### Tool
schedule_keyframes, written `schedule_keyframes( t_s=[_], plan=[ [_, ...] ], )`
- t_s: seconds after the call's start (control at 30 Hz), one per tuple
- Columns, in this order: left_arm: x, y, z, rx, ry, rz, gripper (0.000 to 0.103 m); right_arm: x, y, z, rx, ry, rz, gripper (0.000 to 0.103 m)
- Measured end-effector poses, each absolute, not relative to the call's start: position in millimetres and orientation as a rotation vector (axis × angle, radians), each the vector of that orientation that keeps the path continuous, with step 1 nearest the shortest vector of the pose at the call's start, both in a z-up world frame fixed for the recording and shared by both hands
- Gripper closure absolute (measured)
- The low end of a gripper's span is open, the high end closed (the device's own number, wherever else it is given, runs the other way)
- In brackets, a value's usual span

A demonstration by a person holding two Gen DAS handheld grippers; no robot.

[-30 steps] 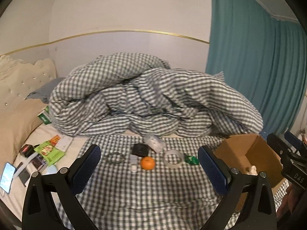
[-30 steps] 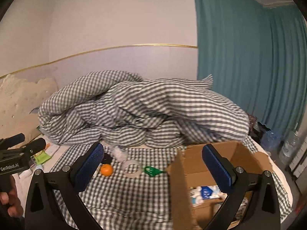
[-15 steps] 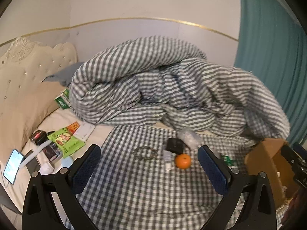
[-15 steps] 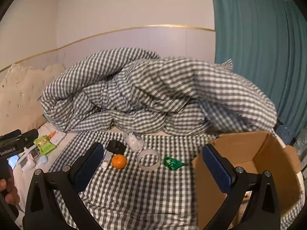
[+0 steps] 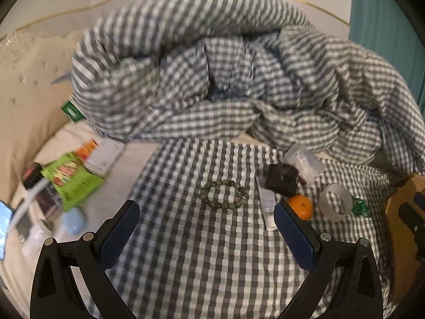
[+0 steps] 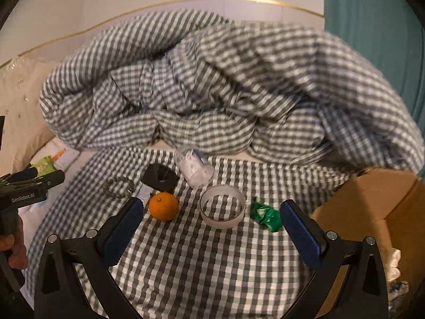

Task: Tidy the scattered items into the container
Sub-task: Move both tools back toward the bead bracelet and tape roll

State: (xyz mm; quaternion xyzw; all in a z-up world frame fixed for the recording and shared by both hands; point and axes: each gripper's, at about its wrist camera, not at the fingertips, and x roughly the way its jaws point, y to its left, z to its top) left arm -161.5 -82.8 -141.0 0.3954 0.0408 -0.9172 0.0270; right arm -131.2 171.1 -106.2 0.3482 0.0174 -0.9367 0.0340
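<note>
Bracelet [image 5: 223,194] lies flat on the checked bed sheet [image 5: 202,265], centred ahead of my left tool [image 5: 205,235], wide open, empty. Right tool [image 6: 212,228] likewise, facing the tape roll [image 6: 222,206]; cardboard box [image 6: 372,212] right. I'd descend straddling the beads, pinching one side.

My left gripper [image 5: 205,228] has matte black triangular arms with cut-out openings, and each finger carries a dark blue pad [image 5: 118,232] with a fine dotted texture. Silver round screws [image 5: 87,236] sit just behind the pads on both arms. My right gripper [image 6: 209,227] is built the same: black frame, blue pads, silver screws. Beside it, the left tool's black body shows white lettering reading GenRobot.AI [image 6: 23,198].
</note>
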Motion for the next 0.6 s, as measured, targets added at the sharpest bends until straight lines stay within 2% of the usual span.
schedule_keyframes(
  t_s=[0.6],
  plan=[
    [-259,-56,-251,1.431,0.107,-2.766,0.000,-195,169,-179,1.202,0.083,-2.828,0.000]
  ],
)
